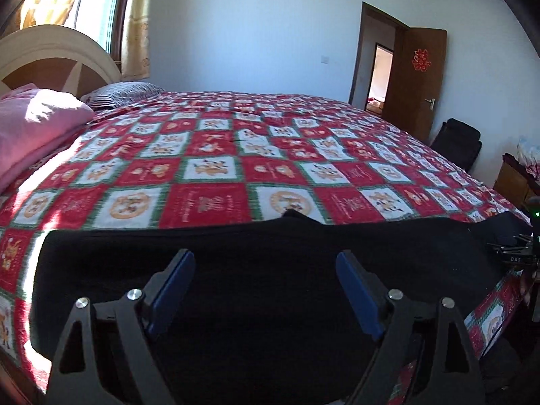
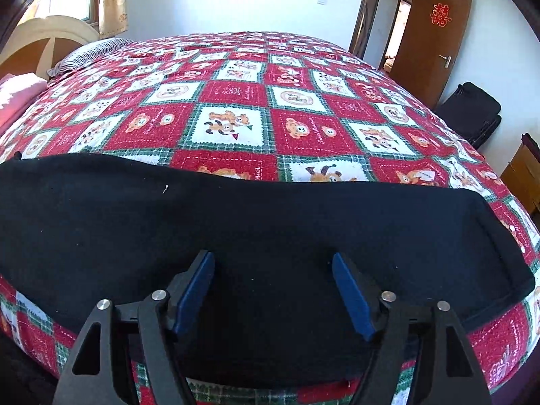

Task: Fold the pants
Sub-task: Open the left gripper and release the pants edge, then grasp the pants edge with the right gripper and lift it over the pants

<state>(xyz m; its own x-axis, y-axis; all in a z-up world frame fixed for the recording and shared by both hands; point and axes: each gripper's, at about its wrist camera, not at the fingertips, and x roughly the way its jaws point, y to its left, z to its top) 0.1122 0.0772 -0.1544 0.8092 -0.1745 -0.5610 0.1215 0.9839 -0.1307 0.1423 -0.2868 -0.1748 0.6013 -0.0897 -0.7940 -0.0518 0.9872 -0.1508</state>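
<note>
The black pants (image 1: 256, 246) lie flat along the near edge of the bed, spread left to right; they also show in the right wrist view (image 2: 263, 212). My left gripper (image 1: 265, 260) is open, its blue pads wide apart just above the pants' left part, holding nothing. My right gripper (image 2: 273, 261) is open too, hovering over the pants' right part, empty. The right end of the pants (image 2: 506, 246) has a hemmed edge near the bed corner. The right gripper's body (image 1: 519, 253) shows at the far right of the left wrist view.
The bed carries a red, white and green checked quilt (image 1: 216, 168). A pink folded blanket (image 1: 37, 125) and striped pillow (image 1: 118, 92) lie by the headboard (image 1: 50, 54). A black bag (image 2: 472, 111), wooden cabinet (image 2: 523, 175) and open brown door (image 2: 428, 40) stand to the right.
</note>
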